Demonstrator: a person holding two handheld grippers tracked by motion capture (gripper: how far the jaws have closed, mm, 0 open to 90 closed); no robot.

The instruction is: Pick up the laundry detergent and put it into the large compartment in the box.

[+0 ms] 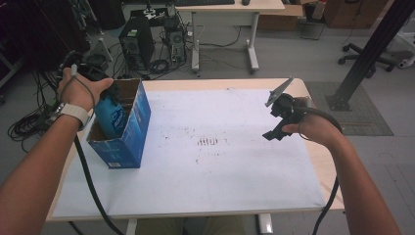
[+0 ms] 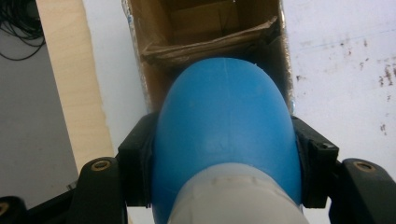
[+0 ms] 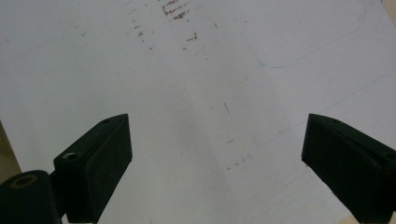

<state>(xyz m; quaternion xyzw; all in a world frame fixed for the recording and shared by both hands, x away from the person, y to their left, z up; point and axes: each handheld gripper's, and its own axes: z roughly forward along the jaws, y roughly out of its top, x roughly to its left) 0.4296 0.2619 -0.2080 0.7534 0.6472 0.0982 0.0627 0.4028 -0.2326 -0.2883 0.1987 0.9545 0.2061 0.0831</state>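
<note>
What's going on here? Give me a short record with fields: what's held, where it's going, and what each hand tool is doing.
held thing: blue bottle
holder: left gripper, jaws clamped on the bottle's sides
destination: open blue cardboard box, bottle partly inside
right gripper: jaws wide open, nothing between them, above the white table cover

Blue plastic bottle (image 1: 111, 117), rounded and smooth, with a pale label printed on its side and a whitish neck (image 2: 233, 196) at the near end. Clamped between the pads of the left tongs (image 2: 224, 158), base first, tilted into the open mouth of a blue cardboard box (image 1: 128, 142). Partly inside, base just past the box's torn brown inner flap (image 2: 210, 42). Box standing open-topped at the left edge of the white tabletop (image 1: 220, 171), brown cardboard inside, blue print outside.
</note>
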